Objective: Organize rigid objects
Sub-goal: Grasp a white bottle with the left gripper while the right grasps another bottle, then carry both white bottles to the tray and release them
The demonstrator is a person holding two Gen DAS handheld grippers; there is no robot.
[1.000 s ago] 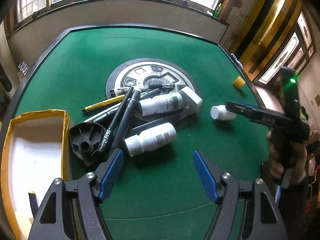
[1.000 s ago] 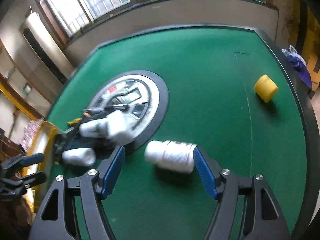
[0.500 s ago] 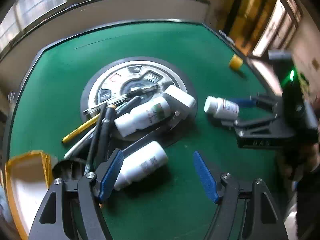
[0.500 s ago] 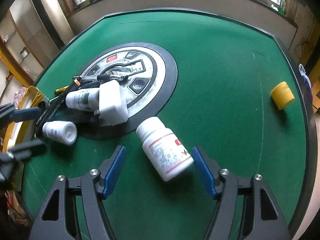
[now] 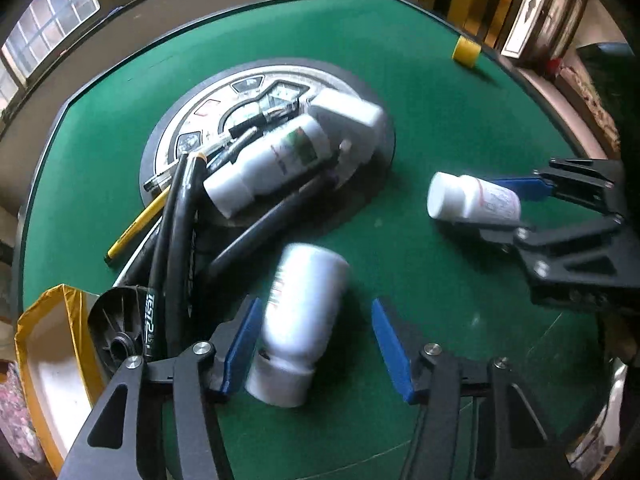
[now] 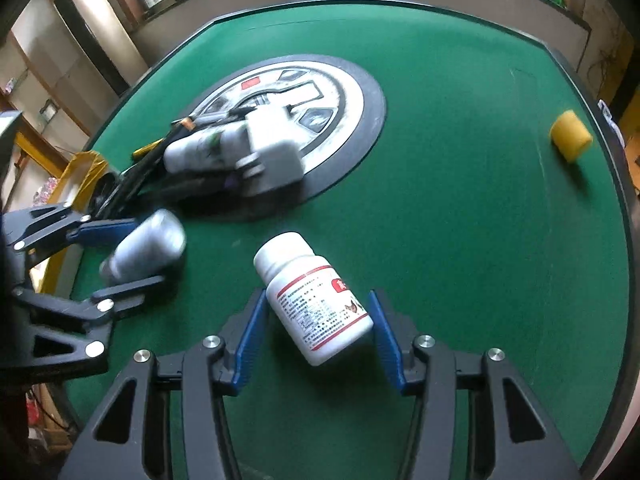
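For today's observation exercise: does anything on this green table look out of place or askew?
Yes. Pens, a white bottle and a white block lie jumbled across the round panel. Two more bottles lie on their sides. A yellow roll sits alone near the edge.

Bare green bench (image 6: 460, 208) lies open between the round centre panel (image 6: 360, 92) and the yellow roll (image 6: 570, 140). Left of the panel, the pile of pens (image 5: 176, 216) and bottles (image 5: 272, 164) blocks passage.

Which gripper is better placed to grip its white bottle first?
Right gripper: its closing fingers nearly touch the red-labelled bottle. Left gripper, also closing, has a gap beside its bottle.
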